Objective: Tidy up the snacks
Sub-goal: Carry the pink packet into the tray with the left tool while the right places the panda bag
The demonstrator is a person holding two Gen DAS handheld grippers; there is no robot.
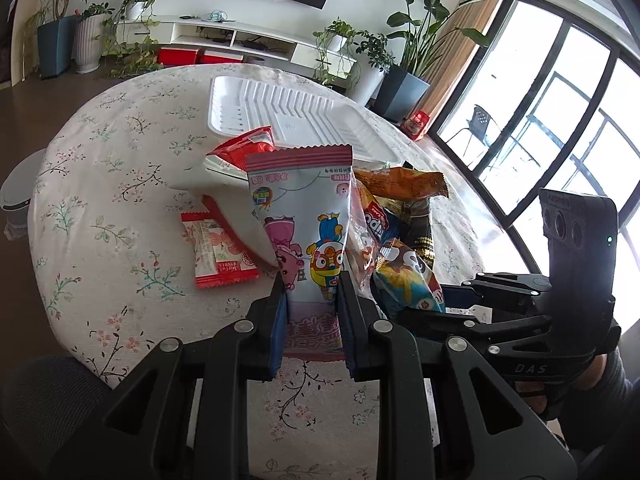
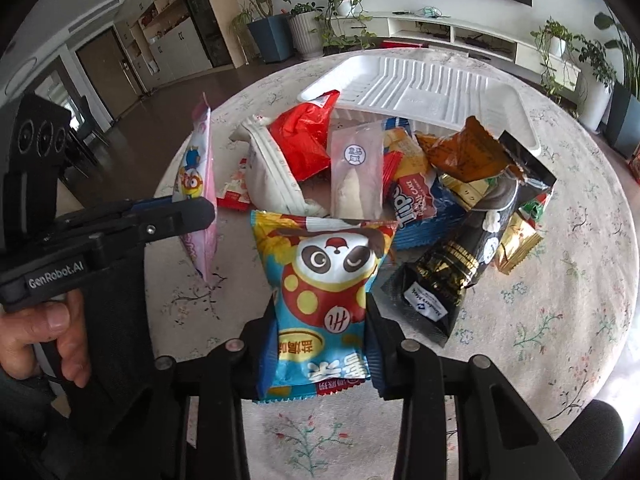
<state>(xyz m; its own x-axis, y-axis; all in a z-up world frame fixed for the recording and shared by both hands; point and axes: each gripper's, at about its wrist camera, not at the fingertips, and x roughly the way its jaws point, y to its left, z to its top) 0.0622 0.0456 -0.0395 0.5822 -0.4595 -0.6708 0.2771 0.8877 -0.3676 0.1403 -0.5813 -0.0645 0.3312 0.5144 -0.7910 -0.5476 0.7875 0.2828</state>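
Your left gripper (image 1: 310, 304) pinches the pink cartoon packet (image 1: 304, 232) upright; your right gripper (image 2: 322, 344) pinches the panda packet (image 2: 324, 280). The white tray (image 1: 320, 120) lies empty beyond the snack pile (image 2: 420, 184), straight ahead, nearer your left gripper.

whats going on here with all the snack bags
A person is sorting snacks with a gripper in each hand. The left gripper is shut on a pink cartoon packet, and the right gripper is shut on a blue panda packet. The other snacks lie heaped on the table, and the white tray behind them holds nothing.
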